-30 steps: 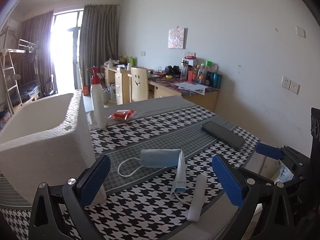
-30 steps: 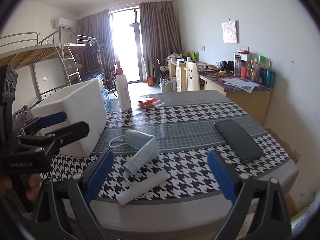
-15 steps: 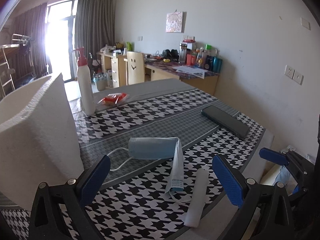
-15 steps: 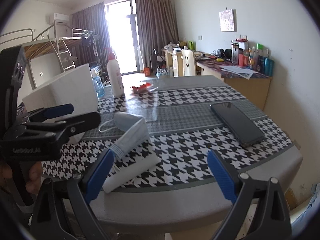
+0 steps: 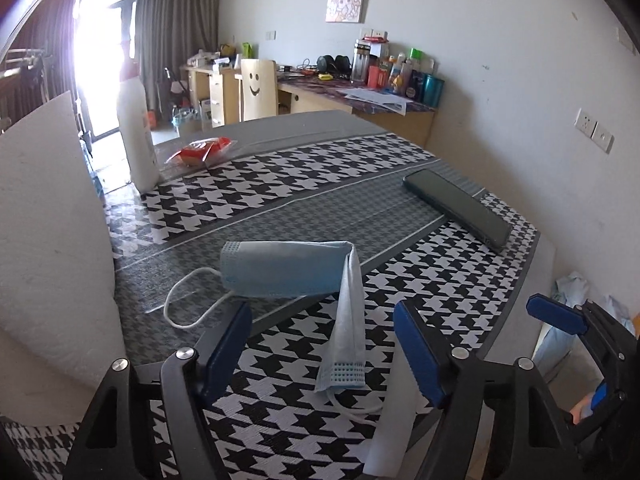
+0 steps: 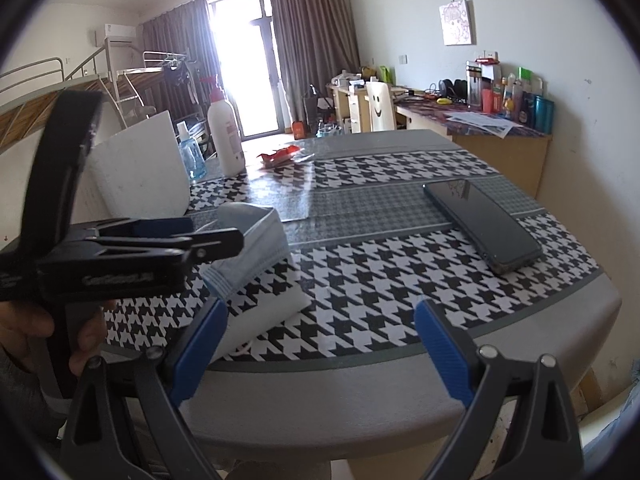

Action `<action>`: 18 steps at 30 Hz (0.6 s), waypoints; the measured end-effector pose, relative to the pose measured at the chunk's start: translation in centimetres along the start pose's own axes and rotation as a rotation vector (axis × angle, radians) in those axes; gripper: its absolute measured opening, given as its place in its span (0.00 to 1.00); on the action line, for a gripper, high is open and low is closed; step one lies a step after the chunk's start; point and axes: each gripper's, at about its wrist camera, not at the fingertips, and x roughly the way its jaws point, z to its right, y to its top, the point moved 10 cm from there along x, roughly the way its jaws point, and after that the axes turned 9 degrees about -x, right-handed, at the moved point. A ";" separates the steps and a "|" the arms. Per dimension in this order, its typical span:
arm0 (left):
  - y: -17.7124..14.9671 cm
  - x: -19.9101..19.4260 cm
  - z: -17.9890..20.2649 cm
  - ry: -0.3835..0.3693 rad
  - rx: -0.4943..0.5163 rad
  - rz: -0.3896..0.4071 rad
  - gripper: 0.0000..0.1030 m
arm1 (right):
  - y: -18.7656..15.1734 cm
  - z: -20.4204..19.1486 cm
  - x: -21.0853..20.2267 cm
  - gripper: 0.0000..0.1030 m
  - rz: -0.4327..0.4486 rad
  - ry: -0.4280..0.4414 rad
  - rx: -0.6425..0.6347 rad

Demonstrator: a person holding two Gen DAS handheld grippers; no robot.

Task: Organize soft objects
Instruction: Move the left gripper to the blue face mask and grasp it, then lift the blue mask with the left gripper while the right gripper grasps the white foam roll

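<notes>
I have the left gripper (image 5: 322, 354) low over the near edge of the table (image 6: 360, 396), tilted down at the mask (image 5: 296, 268). Its jaws are closing, with the mask's near flap between the blue pads, and no pad presses on it yet. I judge this is the approach for a pinch on that flap, since it is the part closest to me and stands a little off the cloth.

The right gripper (image 6: 320, 348) hangs off the near edge with its jaws wide and nothing between them. It sits to the right, clear of the left one, so I read it as waiting.

The mask lies on the checked cloth at the near left of the table, just right of the white foam box (image 5: 48, 248). It is pale blue, pleated and folded: one part lies flat across, the other bends toward me. A white ear loop trails out to the left, and another curls under the near end. A white paper strip (image 5: 394, 420) lies just beside it on the right, touching or nearly so.

The phone (image 5: 458, 210) lies well apart at the far right, and a white bottle (image 5: 136, 132) stands far left.
</notes>
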 end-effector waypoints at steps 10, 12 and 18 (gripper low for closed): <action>-0.4 2.2 0.5 -0.025 0.014 -0.076 0.40 | -0.6 -1.3 1.1 0.94 -0.032 0.056 -0.001; -0.5 2.8 0.6 -0.026 0.013 -0.099 0.28 | -0.7 -1.7 1.3 0.94 -0.041 0.068 0.000; -0.7 3.2 0.6 -0.034 0.014 -0.103 0.08 | -1.1 -2.6 2.1 0.94 -0.069 0.103 0.014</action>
